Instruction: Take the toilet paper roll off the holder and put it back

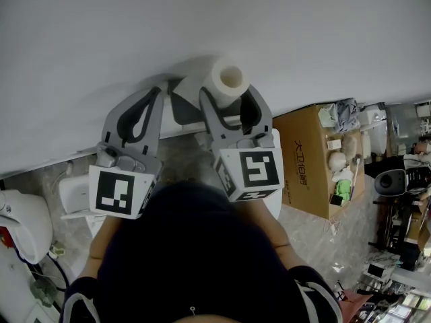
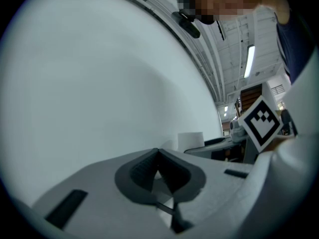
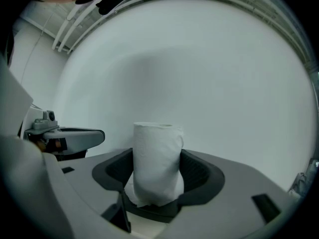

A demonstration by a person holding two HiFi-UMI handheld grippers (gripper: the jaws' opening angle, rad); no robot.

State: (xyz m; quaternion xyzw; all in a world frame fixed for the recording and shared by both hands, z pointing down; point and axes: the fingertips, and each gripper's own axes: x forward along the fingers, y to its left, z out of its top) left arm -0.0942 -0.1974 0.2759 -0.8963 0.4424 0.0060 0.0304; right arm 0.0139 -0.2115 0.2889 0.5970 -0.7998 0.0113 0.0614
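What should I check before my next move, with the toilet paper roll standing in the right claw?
1. Grip: ok. The right claw has its pads on both sides of the toilet paper roll.
2. Roll attitude: ok. It stands upright between the pads.
3. Left claw: ok. Jaws together, nothing between them.
4. Left claw clear of roll: ok. It sits off to the side, apart.
5. Roll free of the holder: cannot tell. No view shows the holder clearly.

toilet paper roll (image 3: 157, 176) between right claw (image 3: 158, 156) jaws, left claw (image 2: 158, 156) alongside
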